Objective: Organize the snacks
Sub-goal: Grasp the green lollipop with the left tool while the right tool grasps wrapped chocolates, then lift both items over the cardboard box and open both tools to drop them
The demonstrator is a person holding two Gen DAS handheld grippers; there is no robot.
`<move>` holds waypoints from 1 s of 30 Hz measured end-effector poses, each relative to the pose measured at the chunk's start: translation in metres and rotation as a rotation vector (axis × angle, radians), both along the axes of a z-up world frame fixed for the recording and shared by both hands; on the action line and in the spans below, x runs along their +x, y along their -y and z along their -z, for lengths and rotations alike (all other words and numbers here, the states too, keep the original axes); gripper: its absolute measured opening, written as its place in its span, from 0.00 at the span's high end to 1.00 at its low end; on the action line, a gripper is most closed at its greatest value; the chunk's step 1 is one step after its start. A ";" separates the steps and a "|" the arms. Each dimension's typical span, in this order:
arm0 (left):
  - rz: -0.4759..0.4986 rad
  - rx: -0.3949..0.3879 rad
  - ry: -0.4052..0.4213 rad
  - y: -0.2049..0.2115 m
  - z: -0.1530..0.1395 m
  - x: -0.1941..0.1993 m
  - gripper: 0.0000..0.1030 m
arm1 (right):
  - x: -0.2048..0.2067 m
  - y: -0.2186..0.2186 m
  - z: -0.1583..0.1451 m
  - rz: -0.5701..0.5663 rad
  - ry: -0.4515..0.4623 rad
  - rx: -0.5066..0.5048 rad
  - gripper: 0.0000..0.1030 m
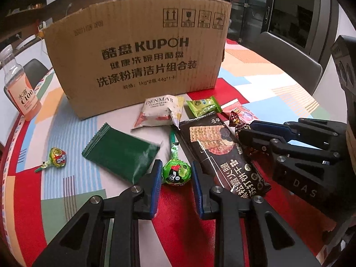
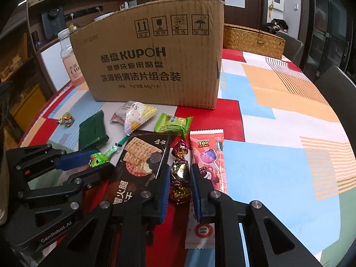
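Observation:
Snacks lie on the table before a cardboard box (image 1: 135, 60), which also shows in the right wrist view (image 2: 153, 66). My left gripper (image 1: 176, 175) is open, its jaws on either side of a green lollipop (image 1: 176, 173) without touching it. My right gripper (image 2: 179, 182) is open around dark foil candies (image 2: 179, 173); it also shows in the left wrist view (image 1: 247, 129). Between the grippers lies a black cracker pack (image 1: 222, 153). A dark green packet (image 1: 121, 153), a white Denmas bag (image 1: 159, 113), a light green packet (image 1: 202, 106) and a pink Toy Story lollipop pack (image 2: 209, 162) lie around them.
A small lollipop (image 1: 56, 160) lies at the left. A bottle of orange drink (image 1: 21, 89) stands at the table's left edge. A woven basket (image 2: 251, 40) sits behind the box on the right. Grey chairs (image 1: 287, 60) stand at the far side. The table (image 2: 278, 133) has a colourful cloth.

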State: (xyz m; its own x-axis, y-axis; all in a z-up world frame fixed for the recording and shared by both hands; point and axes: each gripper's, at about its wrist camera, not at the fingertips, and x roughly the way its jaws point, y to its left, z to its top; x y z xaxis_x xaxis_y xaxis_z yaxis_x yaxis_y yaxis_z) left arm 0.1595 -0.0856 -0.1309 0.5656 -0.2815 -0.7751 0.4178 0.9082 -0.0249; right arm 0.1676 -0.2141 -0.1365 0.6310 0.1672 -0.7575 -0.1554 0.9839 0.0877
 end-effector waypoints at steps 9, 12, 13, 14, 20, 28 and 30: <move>-0.002 -0.027 0.056 -0.005 -0.027 -0.015 0.75 | -0.012 0.001 -0.025 0.001 0.051 0.015 0.81; -0.004 -0.036 0.082 -0.007 -0.038 -0.021 0.75 | -0.017 0.000 -0.035 -0.003 0.075 0.021 0.81; -0.007 -0.040 0.088 -0.008 -0.041 -0.023 0.75 | -0.018 0.000 -0.038 -0.005 0.081 0.022 0.81; -0.010 -0.047 0.097 -0.010 -0.046 -0.025 0.75 | -0.021 -0.001 -0.042 -0.007 0.092 0.023 0.81; -0.022 -0.066 0.157 -0.016 -0.068 -0.037 0.75 | -0.033 -0.006 -0.066 -0.019 0.154 0.025 0.81; -0.035 -0.089 0.243 -0.026 -0.101 -0.056 0.75 | -0.049 -0.011 -0.092 -0.030 0.228 0.030 0.81; -0.039 -0.093 0.268 -0.028 -0.109 -0.061 0.75 | -0.051 -0.012 -0.097 -0.030 0.243 0.030 0.81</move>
State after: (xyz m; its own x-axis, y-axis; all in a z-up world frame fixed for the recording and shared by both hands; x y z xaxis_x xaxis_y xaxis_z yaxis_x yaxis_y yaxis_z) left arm 0.0987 -0.0580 -0.0215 0.7586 -0.3188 -0.5682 0.3858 0.9226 -0.0026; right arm 0.1164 -0.2023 -0.0395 0.7885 0.2090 -0.5785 -0.2047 0.9760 0.0736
